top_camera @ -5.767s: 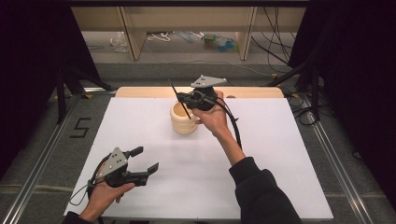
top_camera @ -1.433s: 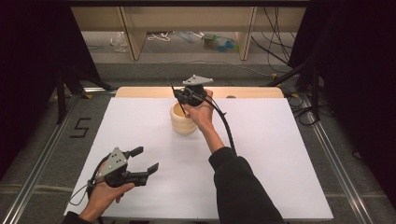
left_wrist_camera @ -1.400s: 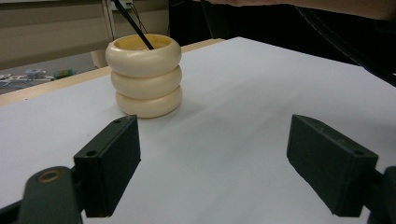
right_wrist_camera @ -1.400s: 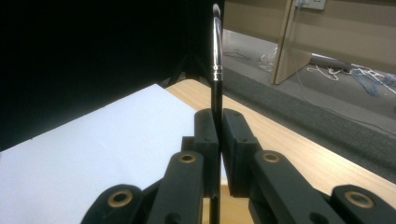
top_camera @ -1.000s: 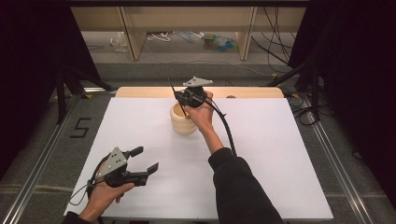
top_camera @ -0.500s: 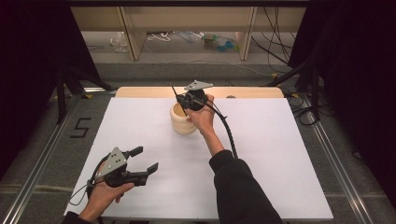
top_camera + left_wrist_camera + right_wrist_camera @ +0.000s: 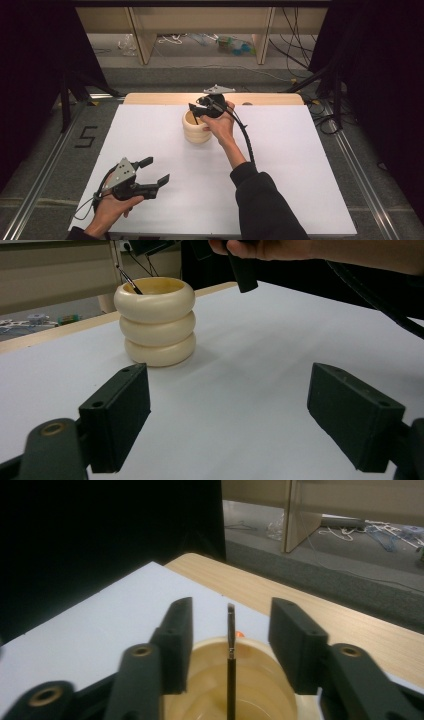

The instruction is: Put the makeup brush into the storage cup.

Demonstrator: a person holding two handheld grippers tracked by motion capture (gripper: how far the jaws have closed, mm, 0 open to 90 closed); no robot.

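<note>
Your thin dark brush (image 7: 230, 645) stands inside the cream ribbed cup (image 7: 195, 128), leaning on the rim with its flat tip poking up above it; in the high view the cup sits just above the centre of the frame, on the white tabletop (image 7: 300, 170). In the right gripper view the brush rises between the jaws of your right tongs (image 7: 230, 630) with a gap on either side, so you have let go of it: those jaws have just been opening and now stand about half apart, touching nothing. I judge the drop-in done. What is left for you is to lift the right tongs clear of the cup without knocking the brush handle.

Your left tongs (image 7: 152, 172) rest at the lower left of the high view, well apart from the cup, jaws spread wide and empty; in the left gripper view they frame bare tabletop with the cup beyond.

Counted: one brush, one cup, two tongs, one white tabletop.
</note>
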